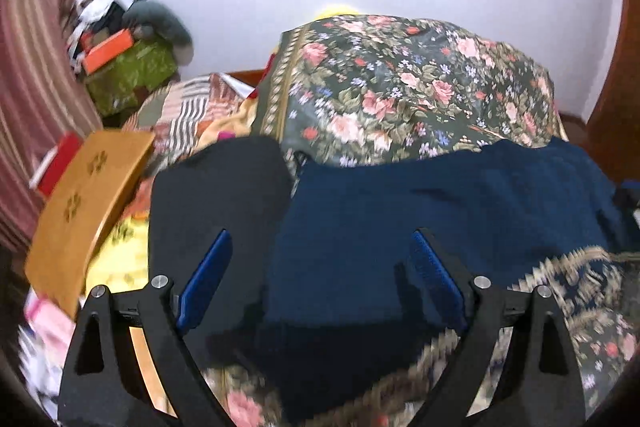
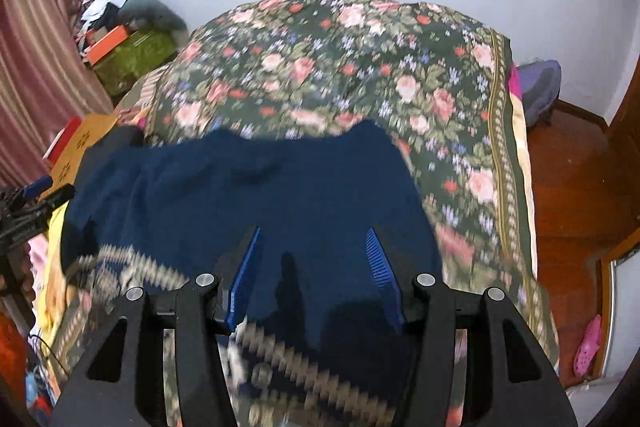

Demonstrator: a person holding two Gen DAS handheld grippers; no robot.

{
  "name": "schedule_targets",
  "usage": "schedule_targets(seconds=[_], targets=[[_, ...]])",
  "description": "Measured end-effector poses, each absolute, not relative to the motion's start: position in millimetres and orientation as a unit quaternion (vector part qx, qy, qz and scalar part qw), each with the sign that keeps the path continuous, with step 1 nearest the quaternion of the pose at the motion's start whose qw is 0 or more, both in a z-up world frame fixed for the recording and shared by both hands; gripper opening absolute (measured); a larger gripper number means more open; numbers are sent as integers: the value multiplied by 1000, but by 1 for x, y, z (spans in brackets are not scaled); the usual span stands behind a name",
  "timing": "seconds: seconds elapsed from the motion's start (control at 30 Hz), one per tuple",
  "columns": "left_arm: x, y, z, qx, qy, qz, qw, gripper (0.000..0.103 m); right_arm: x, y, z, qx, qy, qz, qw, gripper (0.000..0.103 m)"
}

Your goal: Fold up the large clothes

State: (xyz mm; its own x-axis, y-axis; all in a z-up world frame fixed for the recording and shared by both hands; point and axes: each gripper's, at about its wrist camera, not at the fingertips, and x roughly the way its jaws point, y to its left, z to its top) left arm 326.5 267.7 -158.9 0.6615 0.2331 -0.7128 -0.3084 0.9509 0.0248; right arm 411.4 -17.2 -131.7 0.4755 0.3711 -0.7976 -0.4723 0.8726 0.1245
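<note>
A large navy blue garment (image 1: 432, 227) lies spread on a floral bedspread (image 1: 400, 87). A black piece of cloth (image 1: 216, 195) lies at its left edge. My left gripper (image 1: 320, 247) is open, its blue pads wide apart just above the garment's left part. In the right wrist view the same navy garment (image 2: 280, 195) lies on the floral bedspread (image 2: 340, 67). My right gripper (image 2: 314, 243) is open over the garment's near edge, holding nothing. The left gripper (image 2: 44, 193) shows at the left edge there.
A wooden board (image 1: 88, 203) leans at the bed's left side beside a red box (image 1: 56, 163). A pile of clutter with a green bag (image 1: 132, 75) stands by the striped curtain (image 1: 32, 87). A red-brown floor (image 2: 572, 187) and a pink shoe (image 2: 588, 347) lie right of the bed.
</note>
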Motion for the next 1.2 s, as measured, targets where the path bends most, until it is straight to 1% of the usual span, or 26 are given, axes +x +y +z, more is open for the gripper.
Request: schedule_targets(seconds=[0.2, 0.33, 0.4, 0.5, 0.63, 0.7, 0.8, 0.97, 1.0, 1.1, 1.13, 1.2], targets=[[252, 285, -169, -132, 361, 169, 907, 91, 376, -25, -136, -83, 445, 249, 856, 50], [215, 296, -196, -221, 357, 180, 890, 91, 362, -25, -143, -103, 444, 245, 856, 50], [209, 298, -213, -269, 365, 168, 876, 91, 357, -25, -148, -110, 447, 244, 853, 50], [215, 299, -235, -325, 379, 143, 854, 91, 353, -24, -153, -111, 454, 246, 849, 50], [235, 295, -252, -394, 359, 88, 841, 91, 352, -25, -154, -106, 452, 247, 850, 50], [247, 291, -256, -414, 348, 60, 839, 91, 352, -26, -154, -98, 454, 248, 850, 50], [264, 290, -264, -432, 341, 64, 833, 91, 355, -28, -155, -89, 456, 247, 850, 50], [286, 297, -284, -500, 342, 50, 794, 90, 354, -24, -155, -100, 453, 245, 851, 50], [285, 297, -283, -502, 341, 53, 793, 86, 354, -23, -155, -103, 453, 244, 851, 50], [284, 291, -267, -483, 339, 55, 805, 61, 353, -19, -152, -107, 453, 250, 849, 50], [284, 287, -260, -464, 348, 66, 812, 52, 352, -18, -150, -107, 453, 253, 848, 50], [286, 278, -248, -422, 382, 91, 817, 42, 351, -14, -147, -109, 450, 257, 848, 50]])
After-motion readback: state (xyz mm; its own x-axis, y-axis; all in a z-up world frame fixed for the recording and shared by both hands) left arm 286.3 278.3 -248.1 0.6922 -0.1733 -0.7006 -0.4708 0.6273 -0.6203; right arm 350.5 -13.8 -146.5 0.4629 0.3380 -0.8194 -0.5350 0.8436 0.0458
